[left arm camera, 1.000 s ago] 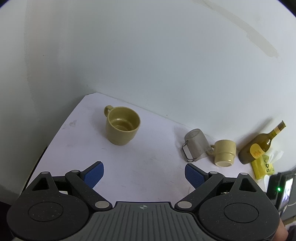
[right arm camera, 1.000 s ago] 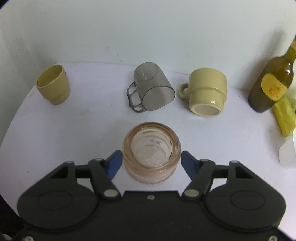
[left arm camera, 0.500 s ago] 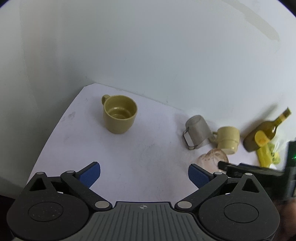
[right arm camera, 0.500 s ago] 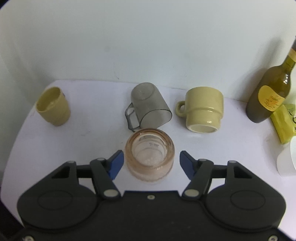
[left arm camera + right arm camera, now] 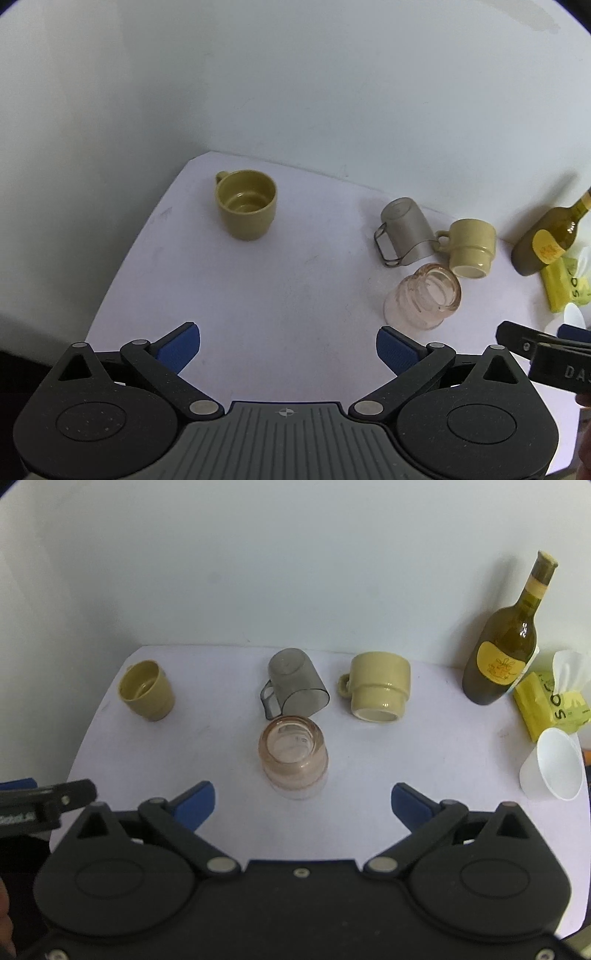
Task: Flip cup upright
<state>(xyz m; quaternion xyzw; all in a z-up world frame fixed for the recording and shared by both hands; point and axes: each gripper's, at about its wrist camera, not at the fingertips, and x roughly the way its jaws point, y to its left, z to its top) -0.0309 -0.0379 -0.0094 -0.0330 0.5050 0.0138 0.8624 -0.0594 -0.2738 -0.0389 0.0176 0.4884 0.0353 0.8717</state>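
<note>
A pink ribbed glass cup (image 5: 294, 757) stands upright, mouth up, on the white table (image 5: 424, 746); it also shows in the left wrist view (image 5: 424, 297). My right gripper (image 5: 303, 803) is open and empty, drawn back a little nearer than the cup. My left gripper (image 5: 288, 349) is open and empty over the table's near left. A grey clear mug (image 5: 295, 688) and a cream mug (image 5: 380, 688) stand upside down behind the pink cup. An olive mug (image 5: 147, 689) stands upright at the far left.
A green wine bottle (image 5: 506, 653) stands at the back right by a yellow tissue pack (image 5: 550, 705) and a white plastic cup (image 5: 552, 771). A white wall runs behind the table.
My right gripper has opened wider and drawn back from the pink cup, which now stands free on the table. The left gripper has lifted and pulled back slightly.
</note>
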